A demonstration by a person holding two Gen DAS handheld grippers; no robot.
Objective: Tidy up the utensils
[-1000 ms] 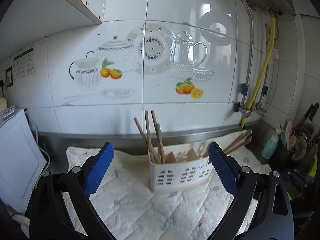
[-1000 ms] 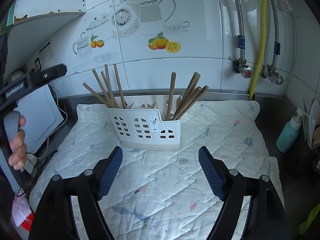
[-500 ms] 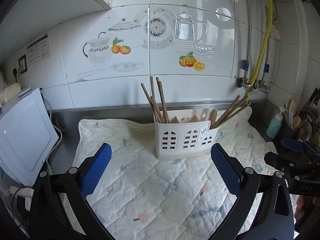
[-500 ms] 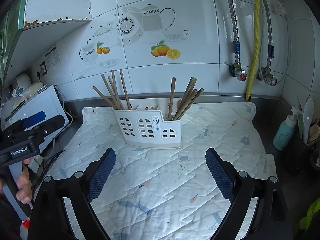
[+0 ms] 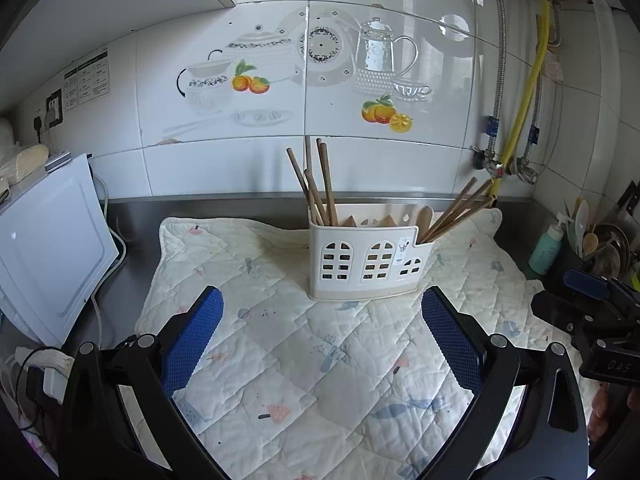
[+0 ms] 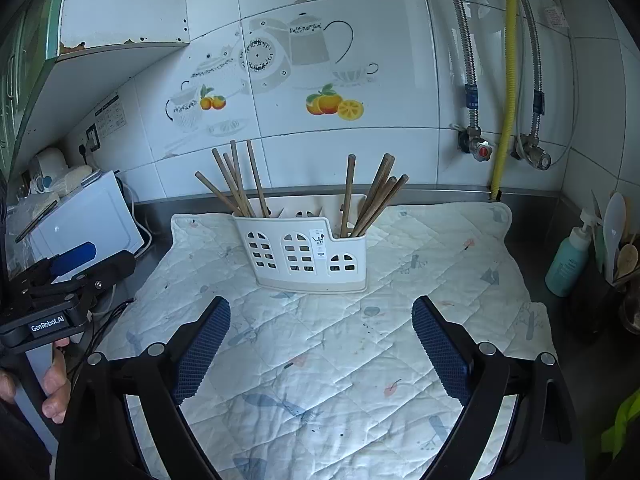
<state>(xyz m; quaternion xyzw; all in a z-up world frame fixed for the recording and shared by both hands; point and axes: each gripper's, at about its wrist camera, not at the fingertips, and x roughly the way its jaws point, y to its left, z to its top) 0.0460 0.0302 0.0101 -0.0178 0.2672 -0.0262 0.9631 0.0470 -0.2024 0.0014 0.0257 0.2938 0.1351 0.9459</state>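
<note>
A white plastic utensil holder [image 5: 364, 256] [image 6: 308, 256] stands upright on a quilted mat [image 5: 312, 360] near the tiled wall. Wooden chopsticks [image 5: 316, 184] lean in its left compartment, and another bunch [image 5: 456, 212] leans in its right one. Both bunches also show in the right wrist view, the left [image 6: 236, 184] and the right [image 6: 372, 200]. My left gripper [image 5: 320, 295] is open and holds nothing, a short way in front of the holder. My right gripper [image 6: 320, 305] is wide open and also holds nothing, a little nearer than the holder.
A white appliance [image 5: 52, 248] with cables sits at the mat's left edge. A teal bottle [image 6: 568, 260] and a pot of spoons [image 6: 618, 248] stand at the right. Pipes and a yellow hose [image 6: 506, 120] run down the wall. A hand [image 6: 56, 384] holds the left gripper's handle.
The left gripper has drawn back and sunk, so the holder looks smaller and farther. The right gripper's jaws have spread wider and it has backed off slightly.
</note>
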